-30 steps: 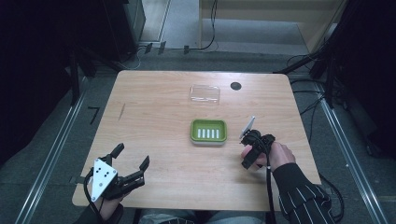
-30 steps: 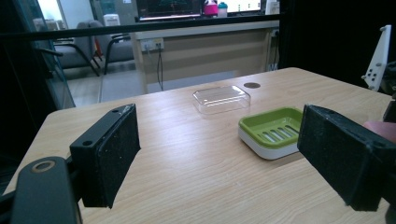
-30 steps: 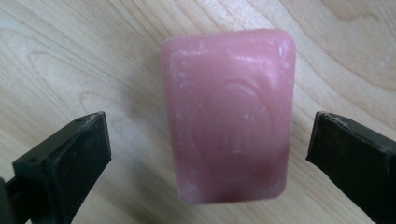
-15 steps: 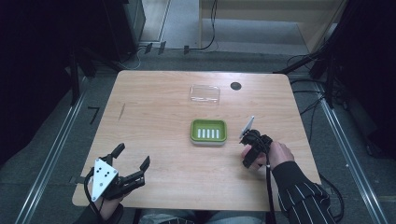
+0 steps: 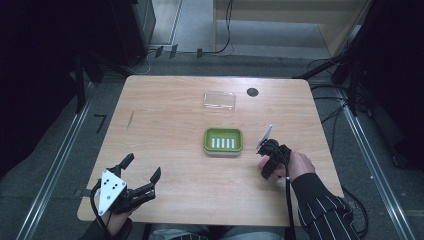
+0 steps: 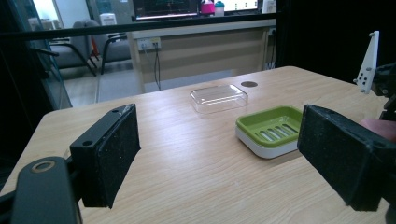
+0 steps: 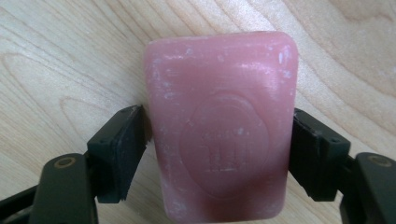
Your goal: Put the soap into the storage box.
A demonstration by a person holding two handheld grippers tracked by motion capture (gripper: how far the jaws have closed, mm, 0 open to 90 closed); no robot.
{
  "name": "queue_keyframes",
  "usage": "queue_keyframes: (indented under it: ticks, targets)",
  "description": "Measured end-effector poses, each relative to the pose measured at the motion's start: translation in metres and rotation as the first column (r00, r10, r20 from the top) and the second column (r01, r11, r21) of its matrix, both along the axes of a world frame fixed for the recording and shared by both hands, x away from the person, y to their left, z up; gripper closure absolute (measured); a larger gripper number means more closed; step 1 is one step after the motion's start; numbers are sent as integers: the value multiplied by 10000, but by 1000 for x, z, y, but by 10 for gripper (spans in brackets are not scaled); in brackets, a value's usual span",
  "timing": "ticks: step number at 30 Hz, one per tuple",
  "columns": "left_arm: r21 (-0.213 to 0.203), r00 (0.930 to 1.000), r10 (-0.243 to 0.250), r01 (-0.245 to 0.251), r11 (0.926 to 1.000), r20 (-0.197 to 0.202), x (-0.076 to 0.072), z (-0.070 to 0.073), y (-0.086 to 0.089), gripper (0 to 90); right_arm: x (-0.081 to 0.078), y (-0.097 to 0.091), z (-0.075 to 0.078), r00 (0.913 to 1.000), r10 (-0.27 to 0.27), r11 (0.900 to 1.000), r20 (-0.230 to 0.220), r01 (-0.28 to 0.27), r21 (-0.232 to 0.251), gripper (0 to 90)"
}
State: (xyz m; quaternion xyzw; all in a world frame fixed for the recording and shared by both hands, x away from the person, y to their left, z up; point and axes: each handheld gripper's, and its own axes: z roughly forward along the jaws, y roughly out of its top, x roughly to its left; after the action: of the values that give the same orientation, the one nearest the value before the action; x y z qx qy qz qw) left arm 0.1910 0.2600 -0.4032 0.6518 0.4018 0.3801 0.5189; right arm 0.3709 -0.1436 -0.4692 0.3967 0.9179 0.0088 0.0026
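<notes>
A pink soap bar (image 7: 219,126) with a stamped emblem lies flat on the wooden table (image 5: 165,125). My right gripper (image 7: 219,128) points down at it, and both black pads (image 7: 123,149) touch its long sides, so it is shut on the bar. In the high view the right gripper (image 5: 270,162) sits just right of a green soap dish (image 5: 223,140), with the bar hidden under the hand. My left gripper (image 5: 143,166) rests open at the table's front left with nothing between its wide-set pads (image 6: 109,156). The left gripper view has the green soap dish (image 6: 270,128) ahead to the right.
A clear plastic lid (image 5: 219,100) lies behind the dish, also in the left gripper view as the clear lid (image 6: 218,97). A small black grommet (image 5: 252,92) sits near the far edge. Dark stands and cables surround the table.
The right hand has shifted only slightly beside the dish. The left gripper has stayed in place, open.
</notes>
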Motion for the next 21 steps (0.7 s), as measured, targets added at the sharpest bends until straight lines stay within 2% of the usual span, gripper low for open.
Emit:
queue_keyframes:
  ticks: [5,11,21]
  targets:
    - [27,10000,-5,5,10000,-11,0,0,0,136,0,0,1,10000,-1,10000,52,1,13,287]
    - [27,10000,-26,26,10000,-12,0,0,0,135,1,-2,3,9998,27,9999,191,-30,143,369]
    - [18,10000,-54,54,10000,-19,0,0,0,136,0,-2,3,9998,12,10000,190,-14,89,380]
